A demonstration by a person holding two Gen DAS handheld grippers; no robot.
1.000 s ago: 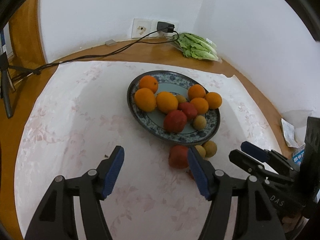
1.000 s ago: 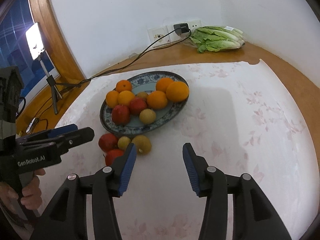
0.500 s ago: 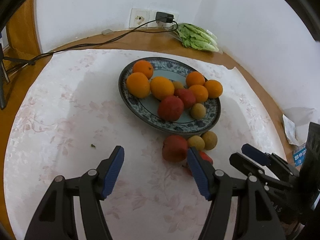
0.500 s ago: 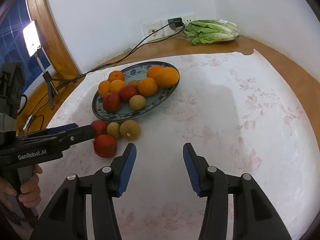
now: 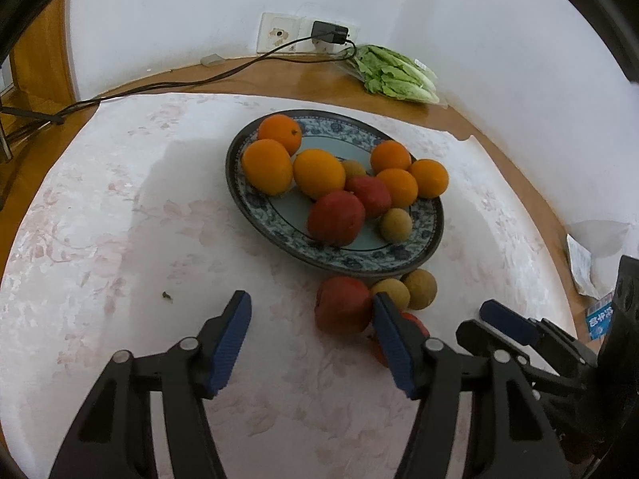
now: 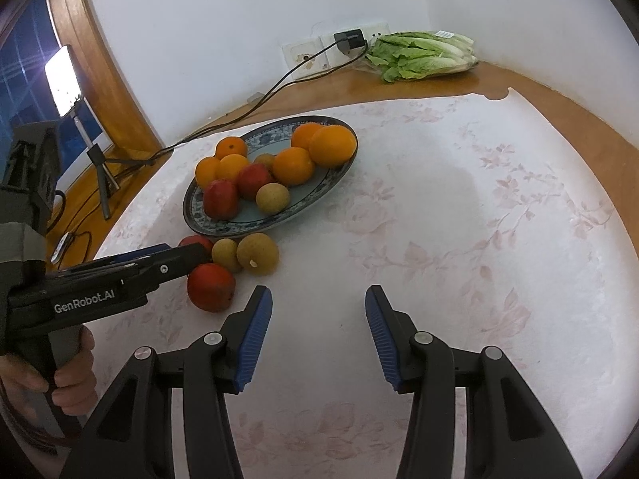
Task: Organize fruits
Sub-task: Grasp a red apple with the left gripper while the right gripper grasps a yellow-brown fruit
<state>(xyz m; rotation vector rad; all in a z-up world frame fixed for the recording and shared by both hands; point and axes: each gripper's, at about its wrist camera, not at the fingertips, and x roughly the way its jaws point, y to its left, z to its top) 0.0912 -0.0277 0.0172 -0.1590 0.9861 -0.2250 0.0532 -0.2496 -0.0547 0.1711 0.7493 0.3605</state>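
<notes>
A blue-patterned plate [image 5: 279, 215] [image 6: 319, 189] holds several oranges, two red fruits and small brown fruits. In front of it on the cloth lie a red fruit [image 5: 343, 305] [image 6: 195, 241], two brown fruits [image 5: 419, 289] [image 6: 257, 253] and a second red fruit [image 6: 211, 287]. My left gripper [image 5: 309, 307] [image 6: 183, 251] is low over the cloth and its jaws are closing. The first red fruit sits just inside its right finger, and the pads do not press it. That finger half hides the second red fruit. To the right, my right gripper [image 6: 318, 299] [image 5: 479, 319] stands open over bare cloth.
A bag of lettuce [image 5: 393, 76] [image 6: 423, 58] lies by the back wall beside a socket with a plugged charger [image 5: 329, 34] and its cable. A lamp on a tripod [image 6: 64, 80] stands at the left. Paper packets [image 5: 579, 255] lie at the table's right edge.
My left gripper has sunk closer to the loose fruits and its jaws have narrowed a little. The right gripper's view shifted slightly at first and has been steady since.
</notes>
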